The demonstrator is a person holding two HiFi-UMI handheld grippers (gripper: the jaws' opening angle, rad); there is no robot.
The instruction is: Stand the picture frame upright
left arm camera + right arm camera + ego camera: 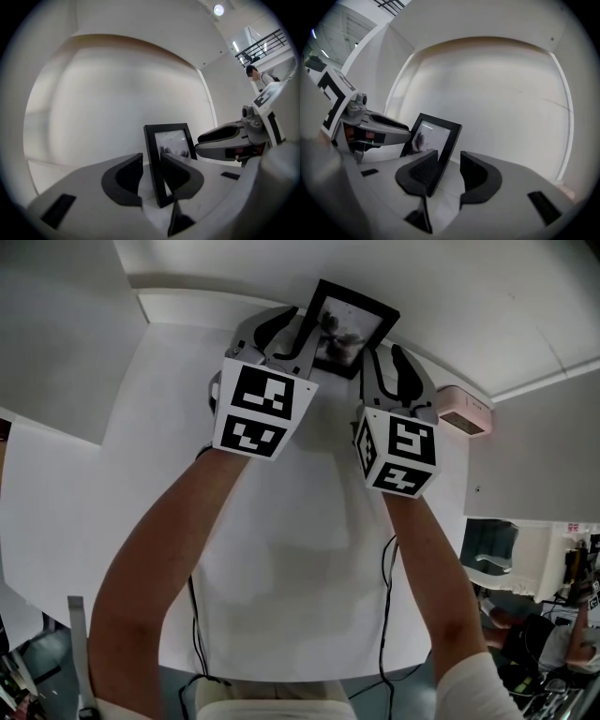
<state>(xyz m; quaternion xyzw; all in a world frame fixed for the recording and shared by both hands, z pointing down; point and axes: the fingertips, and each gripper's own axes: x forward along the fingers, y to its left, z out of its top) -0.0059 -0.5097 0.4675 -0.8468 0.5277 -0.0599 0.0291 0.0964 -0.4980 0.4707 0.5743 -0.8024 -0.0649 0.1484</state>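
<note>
Picture frame (345,326) stood on its bottom edge on the white bench (300,559). Its long sides went up and down, and it leaned back just a little. The left tongs (151,164) were at the frame's left side, with that side bar between the two pads. These tongs were only a little bit apart. One pad (180,176) sat right against the frame, but a thin strip of bench showed between the frame and the other pad (123,180). So the hold looked loose, not a squeeze. The right tongs (449,157) were at the frame's right side. They were apart too, with a clear gap between the frame and the outer pad (478,176). Both tongs were just as near, and the frame was straight ahead of them. A small pink box (466,411) lay off to the frame's right. The frame looked up already, so the next move was likely to pull both tongs straight back from it, so that no pad tipped it. What propped the frame's back could not be seen.
</note>
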